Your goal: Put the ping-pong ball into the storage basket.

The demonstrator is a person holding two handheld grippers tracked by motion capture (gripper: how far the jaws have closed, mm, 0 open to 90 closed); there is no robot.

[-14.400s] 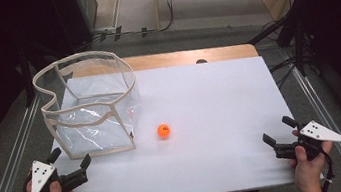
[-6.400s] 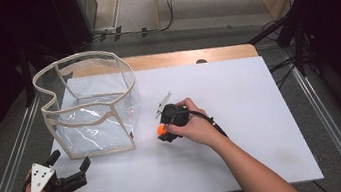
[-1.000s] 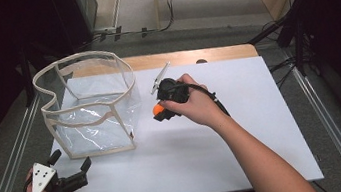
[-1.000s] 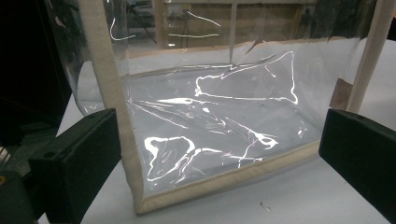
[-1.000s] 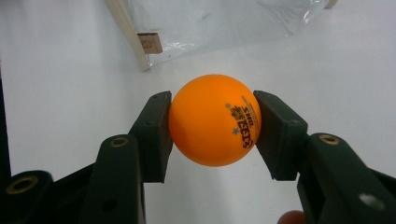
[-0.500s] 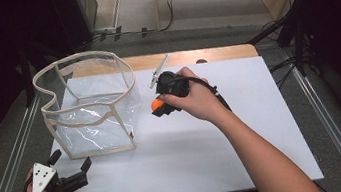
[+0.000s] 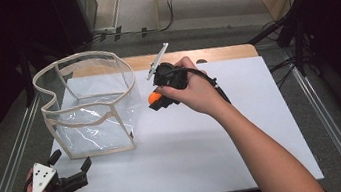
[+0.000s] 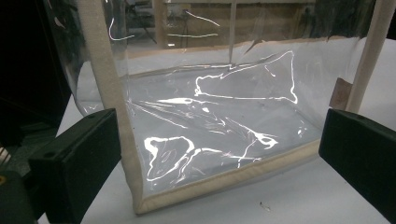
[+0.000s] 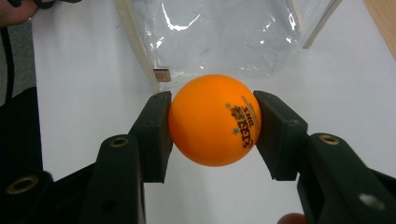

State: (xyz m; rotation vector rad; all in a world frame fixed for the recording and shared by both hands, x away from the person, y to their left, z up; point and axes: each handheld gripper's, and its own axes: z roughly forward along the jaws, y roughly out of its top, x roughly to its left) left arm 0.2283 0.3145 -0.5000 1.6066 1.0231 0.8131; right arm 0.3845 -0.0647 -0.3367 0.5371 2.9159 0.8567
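While the right gripper (image 7: pixel 155 99) sits just right of centre in the high view with its jaws clamped on either side of the orange ball (image 9: pixel 214 119), lifted off the white table (image 7: pixel 207 156), the likely step is carrying that ball to the clear bag (image 7: pixel 90 107) at centre left. Doing it well means keeping the squeeze steady, raising the ball above the bag's cream rim before crossing it, and letting go only once it is well inside. At lower left the left gripper (image 7: pixel 73 176) rests with jaws spread, empty, facing the bag's near wall.
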